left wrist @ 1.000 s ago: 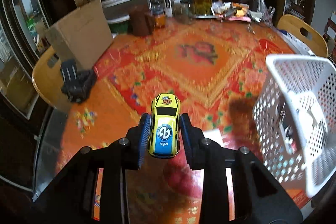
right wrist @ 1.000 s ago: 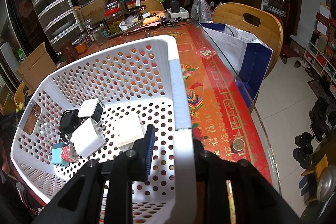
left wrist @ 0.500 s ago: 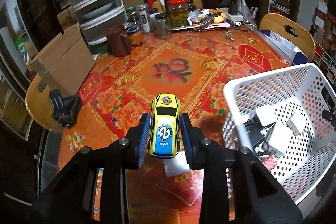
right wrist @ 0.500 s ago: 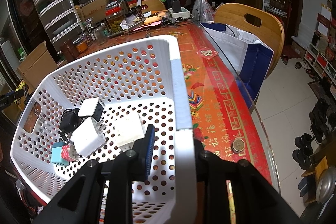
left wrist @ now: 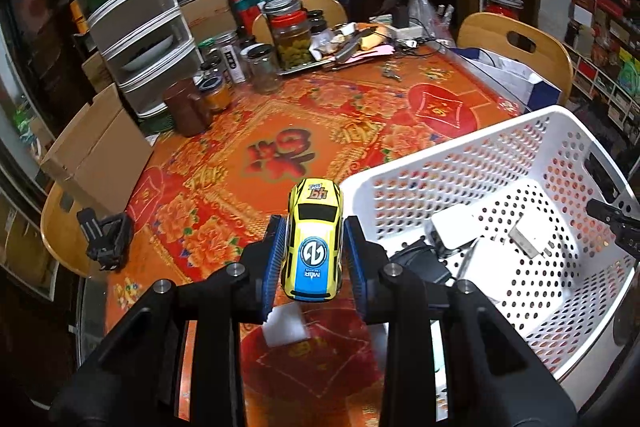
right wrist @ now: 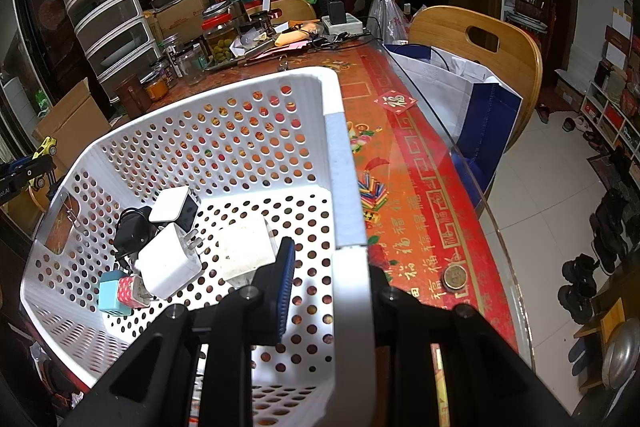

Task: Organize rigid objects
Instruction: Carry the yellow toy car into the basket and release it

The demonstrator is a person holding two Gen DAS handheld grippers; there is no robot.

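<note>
My left gripper point(left wrist: 314, 227) is shut on a yellow and blue toy car point(left wrist: 316, 247), held nose-forward in the air just left of the white perforated basket point(left wrist: 440, 151). In the right wrist view my right gripper point(right wrist: 332, 263) is shut on the basket's near wall point(right wrist: 342, 167), one finger inside and one outside. Inside lie white chargers point(right wrist: 170, 263), a black adapter point(right wrist: 130, 233) and a teal and pink block point(right wrist: 120, 293). The toy car point(right wrist: 46, 146) also shows at the far left of that view, beyond the basket's handle side.
A white block point(left wrist: 286, 327) lies on the red patterned tablecloth point(left wrist: 280, 155) under my left gripper. Jars point(left wrist: 290, 35), a cardboard box point(left wrist: 96, 147) and plastic drawers point(left wrist: 136, 39) crowd the far side. A coin point(right wrist: 455, 277) and coloured sticks point(right wrist: 374, 193) lie right of the basket. Wooden chairs point(right wrist: 480, 39) surround the table.
My left gripper has carried the toy car rightward and a little higher, up to the basket's side; more of the basket's inside now shows. My right gripper and the basket have stayed still.
</note>
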